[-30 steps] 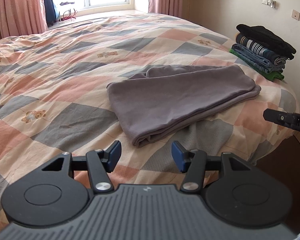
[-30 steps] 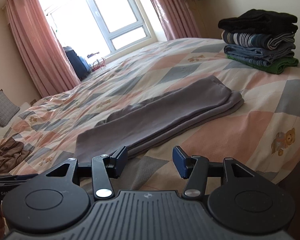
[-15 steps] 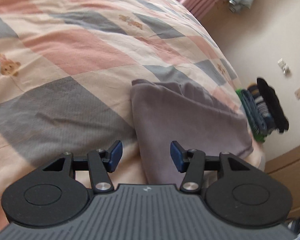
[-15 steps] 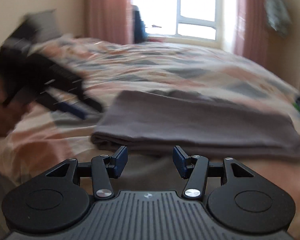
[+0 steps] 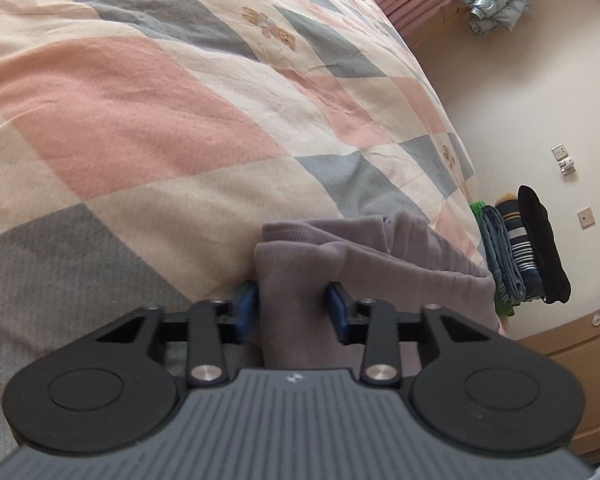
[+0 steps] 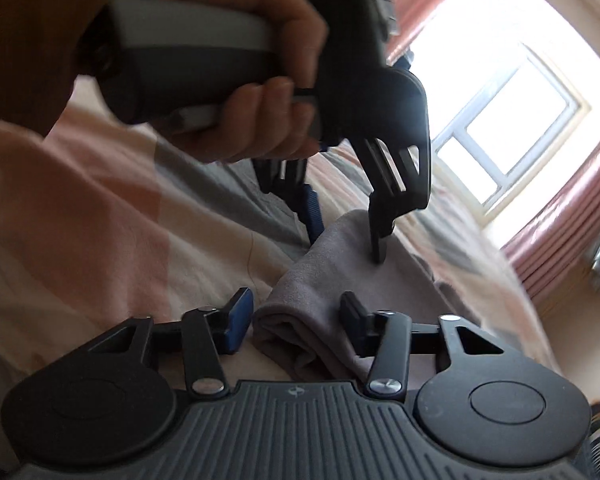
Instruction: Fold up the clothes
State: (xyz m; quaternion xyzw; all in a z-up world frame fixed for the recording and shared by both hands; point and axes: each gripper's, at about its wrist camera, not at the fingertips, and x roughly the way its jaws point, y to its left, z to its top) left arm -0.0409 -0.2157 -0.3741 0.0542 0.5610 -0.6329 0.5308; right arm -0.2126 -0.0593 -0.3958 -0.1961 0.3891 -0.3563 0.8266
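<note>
Both grippers have been brought down onto the grey garment (image 5: pixel 364 276) since a second ago. Left gripper (image 5: pixel 291 306) and right gripper (image 6: pixel 296 316) straddle its near end, jaws apart (not clamped yet). Garment lies on the quilt (image 5: pixel 140 120), folded stack (image 5: pixel 520 248) at 3 o'clock. Next fold needs both closed.

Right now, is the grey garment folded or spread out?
Folded: the grey garment lies in stacked layers, its doubled edge showing between the right gripper's open jaws.
</note>
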